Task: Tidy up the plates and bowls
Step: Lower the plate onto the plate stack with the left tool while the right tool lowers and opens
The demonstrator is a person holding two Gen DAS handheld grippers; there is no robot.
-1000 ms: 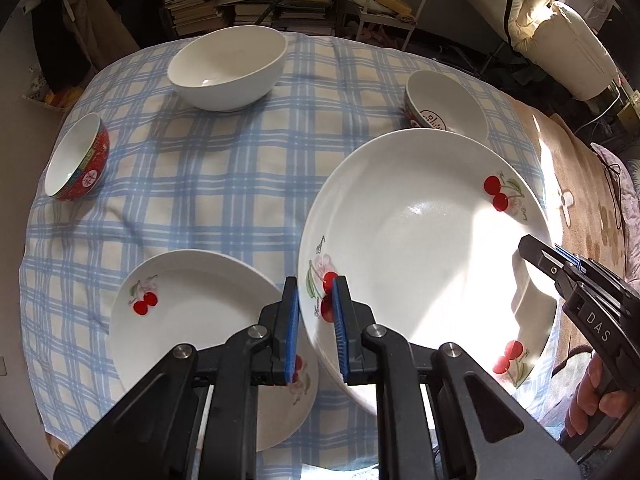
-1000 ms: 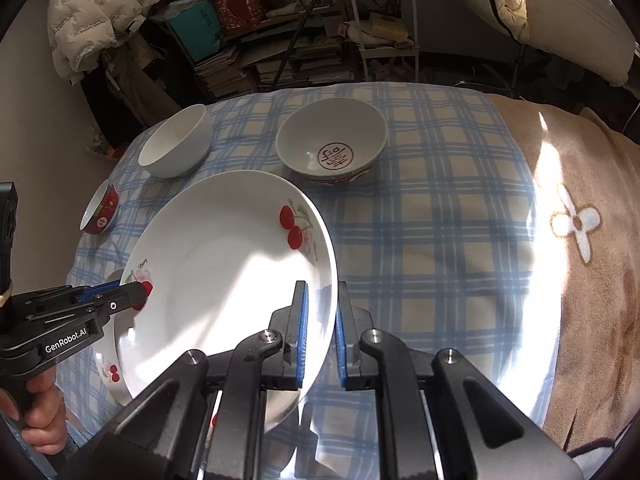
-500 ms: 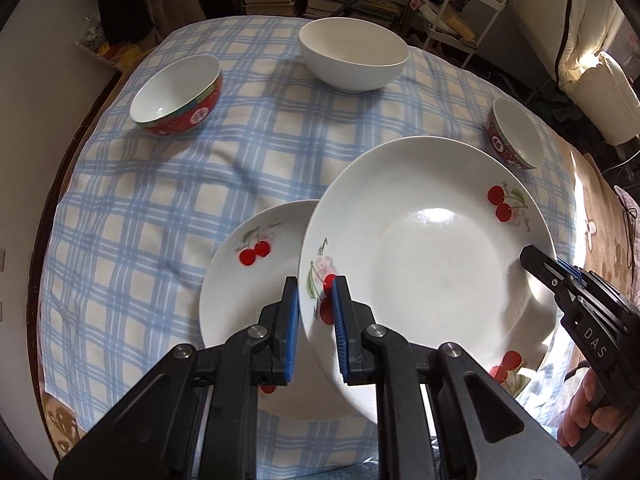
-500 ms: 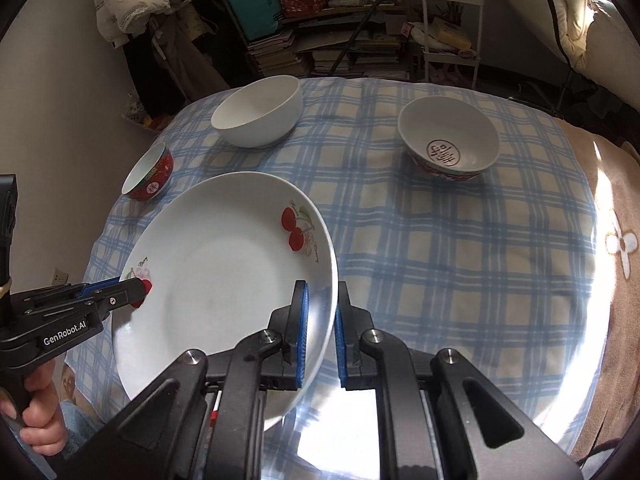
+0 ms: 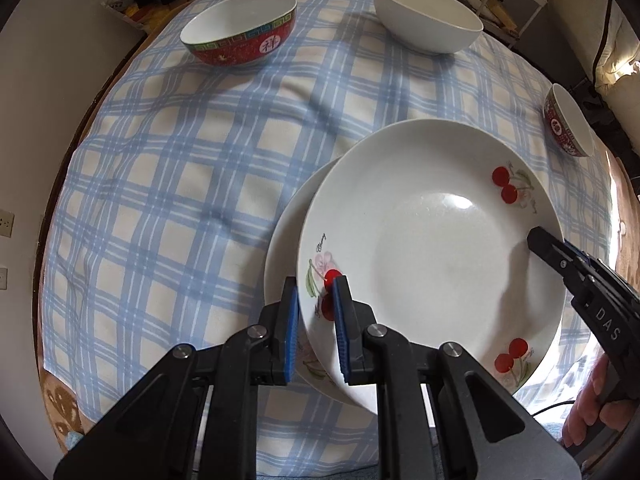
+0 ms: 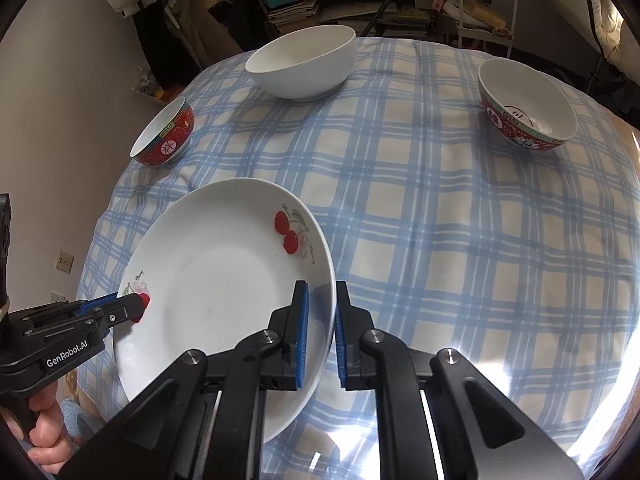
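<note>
Both claws (image 5: 314, 312) (image 6: 320, 320) clamp cherry plate (image 5: 432, 248) rim; second plate (image 5: 292, 224) mostly hidden beneath.

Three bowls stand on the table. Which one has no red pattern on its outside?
The plain white bowl at the far edge. The small bowl and the right bowl both have red decorated outsides.

The left gripper (image 5: 314, 322) points steeply down, its blue pads (image 5: 291, 332) pressed on the near rim of the plate (image 5: 440, 256). The right gripper (image 6: 320, 328) is clamped on the opposite rim. A hand (image 6: 44, 436) holds each handle.
</note>
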